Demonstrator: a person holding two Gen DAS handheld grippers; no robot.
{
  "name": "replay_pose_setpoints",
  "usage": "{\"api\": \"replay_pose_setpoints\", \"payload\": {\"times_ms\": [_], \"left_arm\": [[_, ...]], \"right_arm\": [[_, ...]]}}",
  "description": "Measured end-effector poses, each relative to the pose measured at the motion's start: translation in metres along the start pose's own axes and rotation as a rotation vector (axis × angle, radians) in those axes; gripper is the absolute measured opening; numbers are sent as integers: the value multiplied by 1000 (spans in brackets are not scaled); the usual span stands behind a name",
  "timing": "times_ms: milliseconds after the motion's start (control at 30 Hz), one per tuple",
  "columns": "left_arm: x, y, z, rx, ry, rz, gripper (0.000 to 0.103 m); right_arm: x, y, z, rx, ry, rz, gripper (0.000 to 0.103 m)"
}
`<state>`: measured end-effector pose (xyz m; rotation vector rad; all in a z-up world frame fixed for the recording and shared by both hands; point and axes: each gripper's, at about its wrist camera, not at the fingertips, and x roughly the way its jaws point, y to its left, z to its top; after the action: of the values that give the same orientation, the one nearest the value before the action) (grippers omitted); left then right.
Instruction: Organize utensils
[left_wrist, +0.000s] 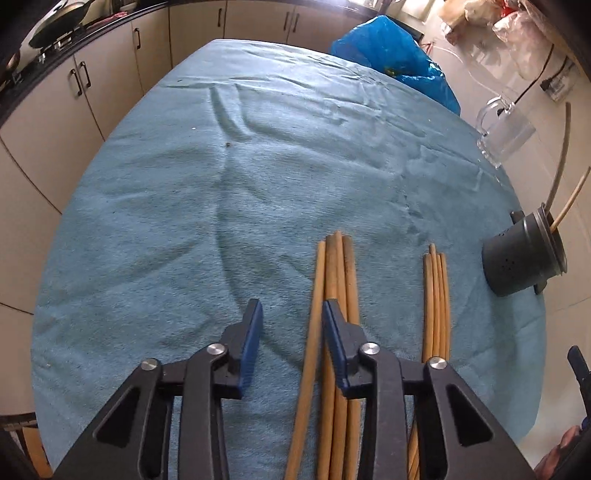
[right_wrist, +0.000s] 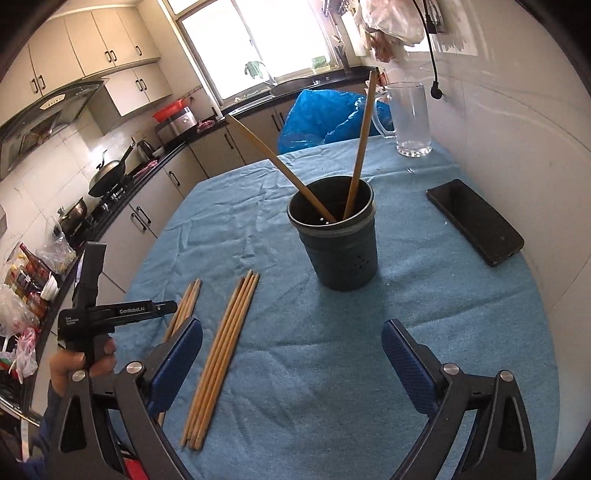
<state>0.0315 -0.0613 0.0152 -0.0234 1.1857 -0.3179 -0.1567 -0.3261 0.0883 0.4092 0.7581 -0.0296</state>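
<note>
A kitchen tabletop is covered by a wrinkled, fuzzy blue towel. Going left to right, the left claw hovers low over the towel, jaws partly open and holding nothing. One thin wooden chopstick lies in the gap between its blue ribbed pads, while its right pad sits over the rest of the left bundle. That bundle is four or so round, pale, smooth chopsticks lying side by side. Just beside it lies the right bundle, a few thinner sticks, also loose on the towel.

Further right stands the holder, a dark, matte, round cup with small holes in its wall. Two chopsticks lean inside it at different angles. The right claw faces the holder from well apart, jaws wide and empty. A black phone lies beyond, and a clear glass jug stands at the far edge.

Risks, as I judge them: the round sticks could roll apart or slip from the pads. Closing now might catch only one stick, or pinch towel. A bump could tip the holder.
</note>
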Motion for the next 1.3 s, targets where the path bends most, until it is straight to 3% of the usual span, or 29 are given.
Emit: {"api": "replay_pose_setpoints", "payload": {"times_ms": [200, 367, 600, 633, 700, 733, 800, 867, 1000, 1300], "left_arm": [[0, -17, 4, 48, -11, 0, 31], [11, -24, 9, 70, -24, 65, 26], [4, 3, 6, 23, -34, 90, 25], [2, 11, 5, 5, -35, 71, 24], [-1, 22, 3, -21, -35, 39, 18], [-2, 27, 2, -31, -39, 36, 13], [-3, 31, 1, -35, -46, 35, 12], [-3, 33, 0, -35, -48, 31, 12], [-4, 37, -1, -40, -49, 28, 12], [-13, 64, -4, -88, -44, -31, 9]], "right_arm": [[5, -3, -2, 14, 11, 3, 99], [6, -3, -3, 9, 16, 6, 99], [9, 0, 0, -8, 26, -7, 99], [12, 3, 2, -17, 34, -6, 97], [22, 12, 6, -35, 68, 9, 78], [27, 16, 8, -39, 84, 17, 75], [41, 28, 13, -47, 114, 32, 64], [56, 40, 17, -68, 137, 37, 60], [95, 58, 27, -75, 213, 30, 30], [166, 61, 38, -15, 363, -35, 18]]}}
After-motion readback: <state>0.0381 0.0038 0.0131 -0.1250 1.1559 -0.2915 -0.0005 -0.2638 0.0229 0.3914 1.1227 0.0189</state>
